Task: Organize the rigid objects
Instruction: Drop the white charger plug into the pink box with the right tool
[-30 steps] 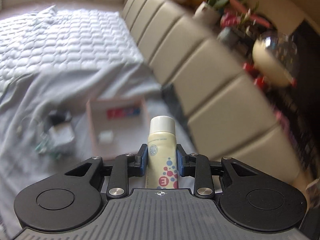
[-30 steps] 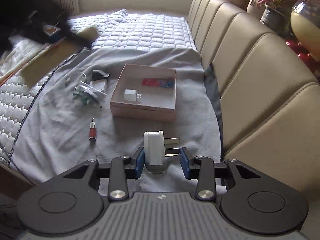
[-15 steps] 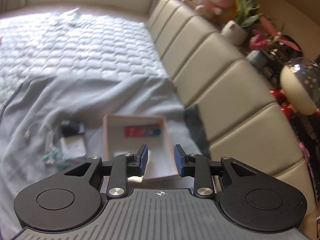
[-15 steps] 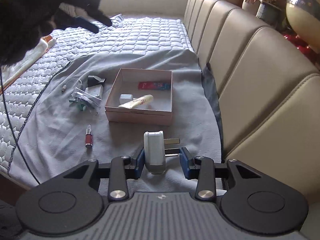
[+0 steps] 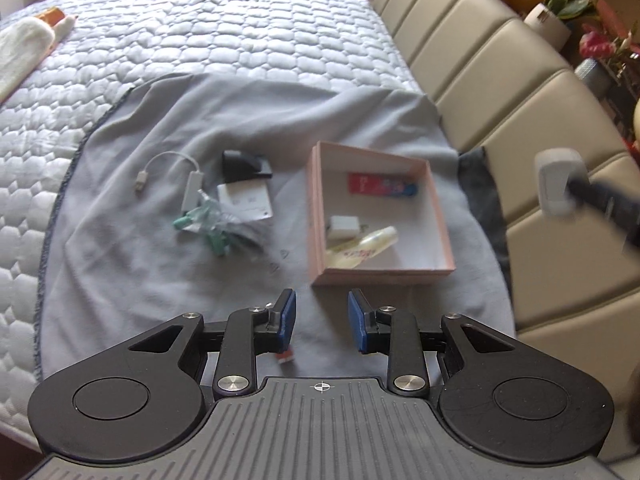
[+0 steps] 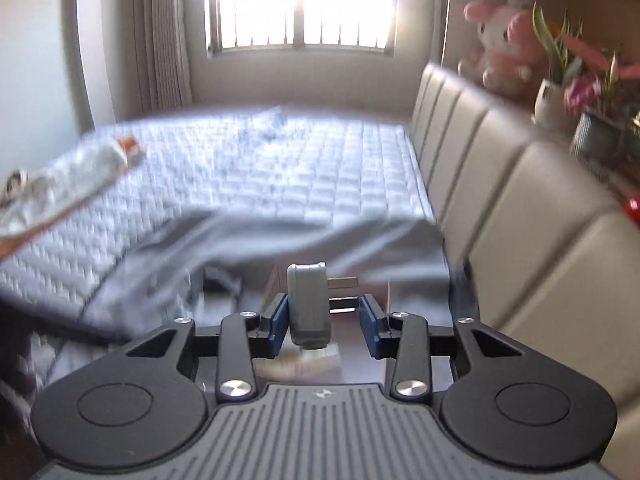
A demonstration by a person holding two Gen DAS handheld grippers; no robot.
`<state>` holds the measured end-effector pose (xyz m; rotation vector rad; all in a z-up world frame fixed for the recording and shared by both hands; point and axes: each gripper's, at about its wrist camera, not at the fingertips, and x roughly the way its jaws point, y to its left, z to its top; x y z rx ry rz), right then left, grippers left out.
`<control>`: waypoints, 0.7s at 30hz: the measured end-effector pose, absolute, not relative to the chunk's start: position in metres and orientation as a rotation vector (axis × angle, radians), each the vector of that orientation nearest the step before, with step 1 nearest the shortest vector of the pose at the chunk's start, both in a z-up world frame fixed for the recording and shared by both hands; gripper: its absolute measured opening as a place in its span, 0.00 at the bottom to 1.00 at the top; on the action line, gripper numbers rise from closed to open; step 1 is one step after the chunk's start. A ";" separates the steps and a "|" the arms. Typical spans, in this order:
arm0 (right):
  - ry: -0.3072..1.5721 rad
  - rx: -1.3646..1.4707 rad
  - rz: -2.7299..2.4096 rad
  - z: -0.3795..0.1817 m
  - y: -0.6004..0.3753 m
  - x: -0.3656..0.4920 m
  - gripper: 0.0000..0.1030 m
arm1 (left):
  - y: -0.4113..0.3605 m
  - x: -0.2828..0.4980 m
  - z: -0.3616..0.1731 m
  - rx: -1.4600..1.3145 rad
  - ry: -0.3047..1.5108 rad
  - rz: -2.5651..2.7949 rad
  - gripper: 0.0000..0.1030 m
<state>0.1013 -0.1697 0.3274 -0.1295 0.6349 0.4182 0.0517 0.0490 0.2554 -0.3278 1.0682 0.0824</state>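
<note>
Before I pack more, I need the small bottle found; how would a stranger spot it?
Find the grey blanket on the bed, then the pink box on it. The bottle lies slanted at the box's near edge: pale yellow, unlike the white cube and red packet.

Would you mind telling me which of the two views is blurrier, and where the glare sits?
Right wrist view: heavily motion-smeared, the blanket and bed streaked, the window blown out white; only the plug reads fairly clearly. Left wrist view: mostly sharp around the box, blurred only at the right edge; fisheye bends both.
</note>
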 end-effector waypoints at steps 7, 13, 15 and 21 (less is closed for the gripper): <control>0.741 -0.128 0.414 0.285 -0.168 0.110 0.56 | 0.053 0.047 0.233 -0.274 1.107 0.134 0.30; 0.963 -0.142 0.388 0.202 -0.164 0.079 0.56 | 0.062 0.041 0.187 -0.327 1.185 0.126 0.30; 1.005 -0.137 0.371 0.186 -0.164 0.066 0.56 | 0.063 0.039 0.168 -0.343 1.212 0.118 0.30; 1.088 -0.133 0.311 0.147 -0.176 0.032 0.56 | 0.059 0.051 0.117 -0.393 1.212 0.096 0.30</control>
